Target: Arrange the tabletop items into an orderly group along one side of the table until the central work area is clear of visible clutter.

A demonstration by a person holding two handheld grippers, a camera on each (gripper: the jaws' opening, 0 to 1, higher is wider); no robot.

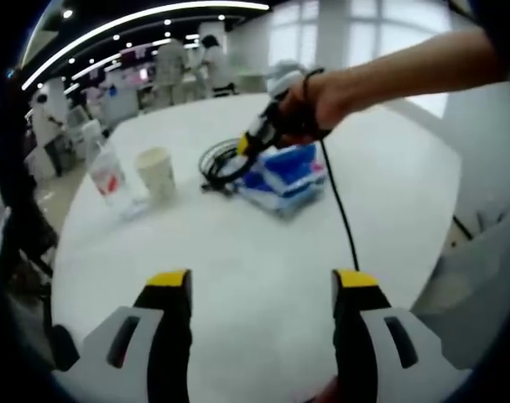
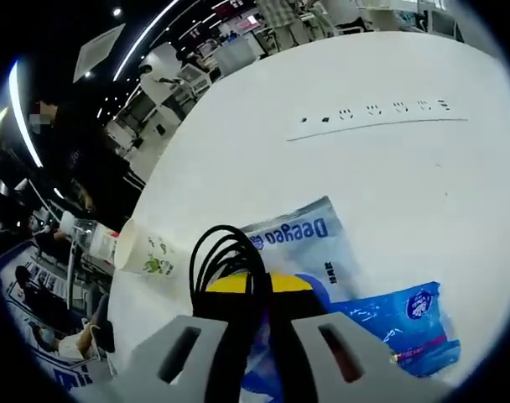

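Note:
My left gripper (image 1: 263, 284) hovers open over the near part of the white round table (image 1: 263, 243), nothing between its yellow-tipped jaws. Across the table a hand holds my right gripper (image 1: 248, 144), which is shut on a coiled black cable (image 1: 215, 164) beside a pile of blue-and-white packets (image 1: 285, 176). In the right gripper view the cable (image 2: 228, 256) loops up from between the closed jaws of the right gripper (image 2: 255, 290), with the packets (image 2: 299, 239) lying just under and behind it. A paper cup (image 1: 157, 172) and a clear plastic cup with a red label (image 1: 111, 179) stand left of the cable.
The paper cup (image 2: 146, 252) and the clear cup (image 2: 101, 243) sit near the table's edge. A thin black cord (image 1: 339, 210) trails from the right gripper across the table. Small dark marks (image 2: 372, 112) line the far tabletop. People and furniture stand beyond the table.

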